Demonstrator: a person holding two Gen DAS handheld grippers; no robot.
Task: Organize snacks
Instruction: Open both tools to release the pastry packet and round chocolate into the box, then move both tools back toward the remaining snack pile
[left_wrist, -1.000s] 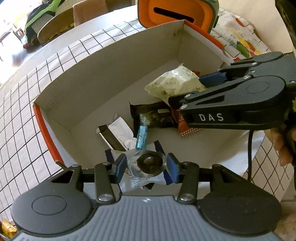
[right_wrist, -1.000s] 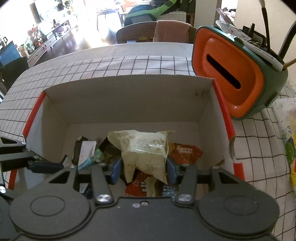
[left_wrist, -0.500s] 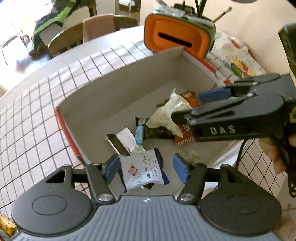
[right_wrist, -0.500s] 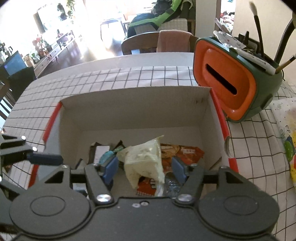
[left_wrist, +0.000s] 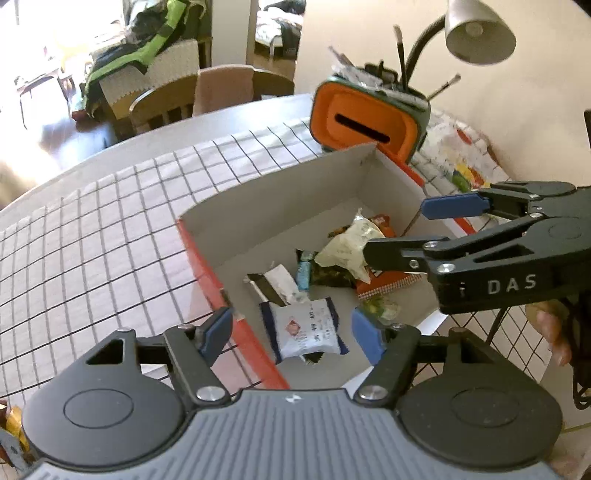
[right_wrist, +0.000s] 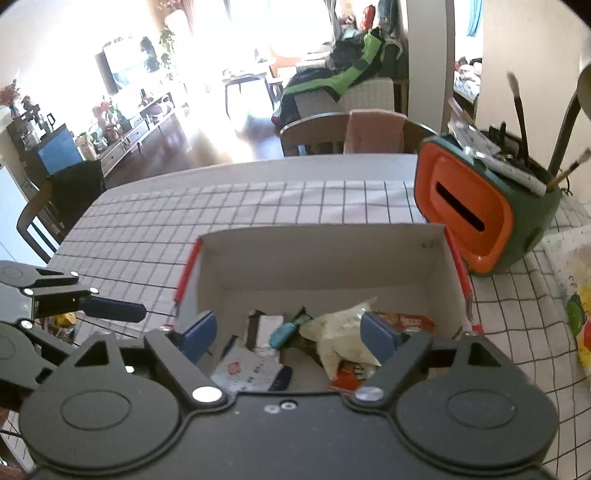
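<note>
A white cardboard box (left_wrist: 280, 192) with red edges stands on the checked tablecloth and holds several snack packs. A white and navy packet (left_wrist: 304, 330) lies loose in the box's near corner. A pale green bag (left_wrist: 349, 245) lies on an orange pack (left_wrist: 384, 284). My left gripper (left_wrist: 291, 330) is open and empty above the box's near edge. My right gripper (right_wrist: 290, 334) is open and empty above the box (right_wrist: 325, 254); the pale green bag (right_wrist: 340, 332) lies below it. It also shows in the left wrist view (left_wrist: 436, 229).
An orange and green holder (right_wrist: 480, 210) with brushes stands beside the box's far right corner. A lamp (left_wrist: 476, 33) hangs above it. A colourful printed sheet (right_wrist: 576, 288) lies at the right. Chairs (right_wrist: 354, 133) stand beyond the table's far edge. Checked cloth (left_wrist: 92, 236) stretches to the left.
Both grippers have opened and risen away from the box. The left let the white and navy packet drop in; the right let go of the pale green bag.
</note>
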